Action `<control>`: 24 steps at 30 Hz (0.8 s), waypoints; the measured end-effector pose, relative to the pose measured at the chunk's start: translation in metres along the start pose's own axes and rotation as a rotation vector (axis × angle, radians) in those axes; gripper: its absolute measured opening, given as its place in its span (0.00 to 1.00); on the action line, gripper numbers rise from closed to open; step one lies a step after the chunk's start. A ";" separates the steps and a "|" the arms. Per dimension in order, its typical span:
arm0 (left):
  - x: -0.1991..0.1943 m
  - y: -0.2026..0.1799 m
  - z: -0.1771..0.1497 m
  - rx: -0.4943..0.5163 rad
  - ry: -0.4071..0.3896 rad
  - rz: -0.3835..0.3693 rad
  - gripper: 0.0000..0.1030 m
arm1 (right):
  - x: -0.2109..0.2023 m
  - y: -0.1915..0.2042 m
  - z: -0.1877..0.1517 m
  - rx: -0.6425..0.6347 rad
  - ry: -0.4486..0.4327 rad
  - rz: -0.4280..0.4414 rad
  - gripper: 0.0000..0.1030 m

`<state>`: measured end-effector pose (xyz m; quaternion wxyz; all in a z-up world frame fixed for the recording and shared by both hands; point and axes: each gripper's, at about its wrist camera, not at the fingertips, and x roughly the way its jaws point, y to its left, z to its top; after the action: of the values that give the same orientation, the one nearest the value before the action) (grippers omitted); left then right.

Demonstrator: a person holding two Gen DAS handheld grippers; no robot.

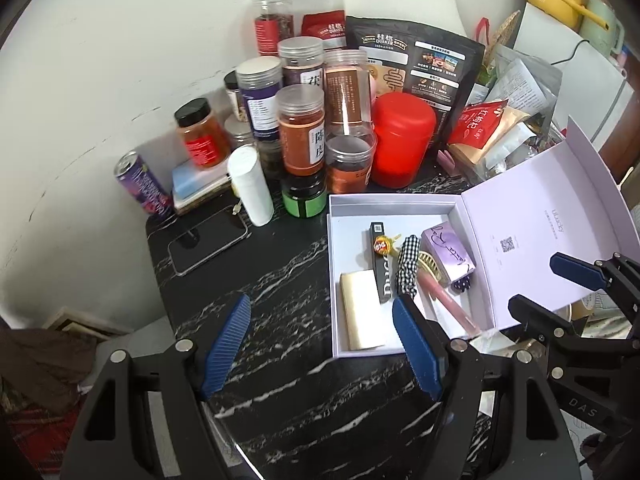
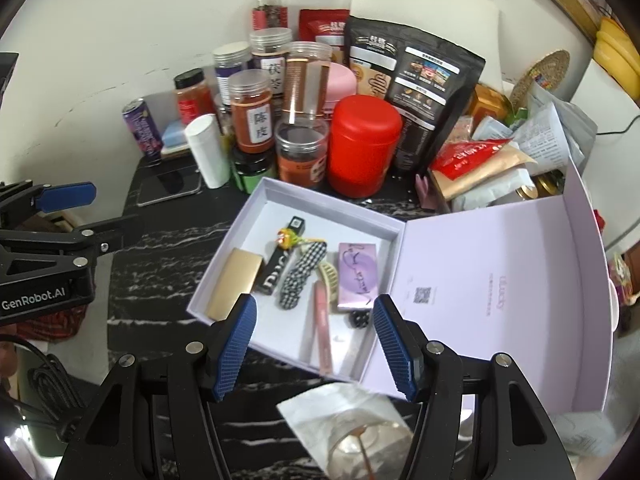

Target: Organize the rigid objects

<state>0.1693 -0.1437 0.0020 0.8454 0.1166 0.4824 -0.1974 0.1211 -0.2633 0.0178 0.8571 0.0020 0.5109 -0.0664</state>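
An open lilac box (image 1: 392, 199) (image 2: 332, 200) lies on the black marble table, its lid (image 1: 552, 224) (image 2: 500, 280) folded back to the right. Inside lie a gold card (image 1: 362, 310) (image 2: 234, 284), a black carton (image 1: 382, 268) (image 2: 280, 264), a checked hair tie (image 1: 408, 264) (image 2: 302, 272), a pink tube (image 1: 448, 300) (image 2: 322, 332) and a purple box (image 1: 450, 254) (image 2: 358, 274). My left gripper (image 1: 324, 348) (image 2: 88, 212) is open and empty, just left of the box. My right gripper (image 2: 314, 346) (image 1: 544, 284) is open and empty over the box's near edge.
Jars, a red canister (image 1: 402, 140) (image 2: 362, 146), a white bottle (image 1: 251, 186) (image 2: 208, 152), a green jar (image 1: 304, 198), a purple can (image 1: 144, 184) (image 2: 142, 128) and food pouches crowd the back. A phone (image 1: 208, 242) (image 2: 170, 186) lies at left. A clear packet (image 2: 352, 432) lies near my right gripper.
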 end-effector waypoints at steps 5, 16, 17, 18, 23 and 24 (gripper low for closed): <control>-0.015 0.003 -0.021 -0.008 0.005 -0.004 0.71 | -0.012 0.012 -0.016 -0.002 -0.011 0.021 0.59; -0.035 0.007 -0.071 -0.047 0.010 0.042 0.71 | -0.028 0.040 -0.058 -0.025 -0.007 0.023 0.59; -0.035 0.008 -0.076 -0.057 0.014 0.045 0.71 | -0.029 0.042 -0.062 -0.025 -0.006 0.018 0.59; -0.036 0.009 -0.079 -0.063 0.017 0.045 0.71 | -0.030 0.044 -0.066 -0.022 -0.008 0.014 0.59; -0.038 0.015 -0.096 -0.107 0.027 0.052 0.71 | -0.038 0.050 -0.081 -0.008 -0.029 0.020 0.59; -0.039 0.017 -0.098 -0.118 0.028 0.050 0.71 | -0.038 0.051 -0.082 -0.008 -0.029 0.022 0.59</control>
<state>0.0836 -0.0819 -0.0144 0.8487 0.0814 0.5020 -0.1456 0.0370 -0.2028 0.0084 0.8652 0.0030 0.4984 -0.0550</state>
